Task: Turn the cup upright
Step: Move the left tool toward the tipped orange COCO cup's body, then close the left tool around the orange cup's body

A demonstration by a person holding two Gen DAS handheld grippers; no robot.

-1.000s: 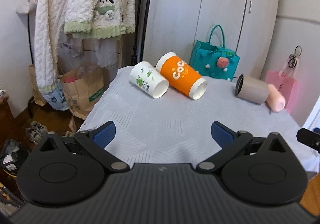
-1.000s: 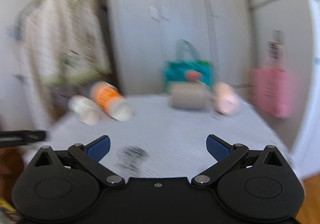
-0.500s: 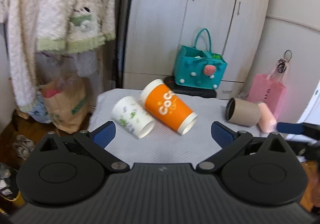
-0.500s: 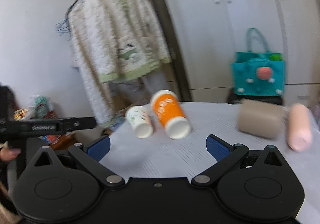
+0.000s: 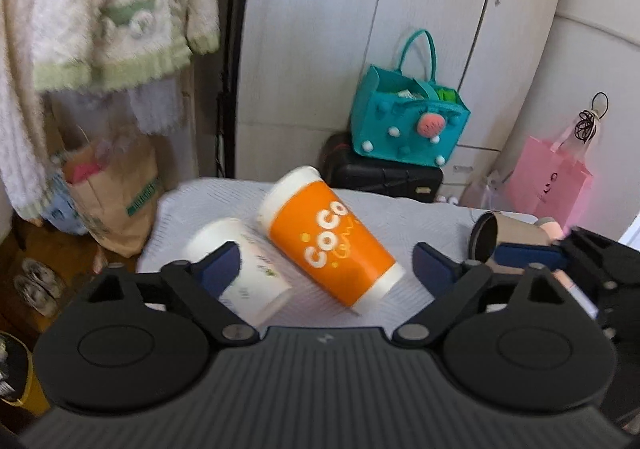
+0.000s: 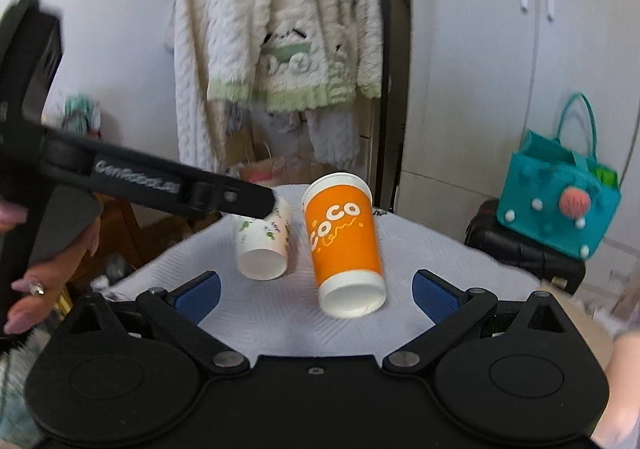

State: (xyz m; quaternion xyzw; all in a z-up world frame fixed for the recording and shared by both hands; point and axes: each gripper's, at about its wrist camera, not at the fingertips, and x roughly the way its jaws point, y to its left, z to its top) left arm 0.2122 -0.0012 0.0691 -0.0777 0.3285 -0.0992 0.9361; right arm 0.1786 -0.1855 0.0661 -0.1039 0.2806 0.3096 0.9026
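Left claw wide, empty, above orange cup; right claw wide, empty.

Matte black left gripper with blue rubber fingertip pads, round silver pivot screws, ribbed grey housing, identical black right gripper, white lettering on the arm, hand at nine o'clock, pale pink nails, ring
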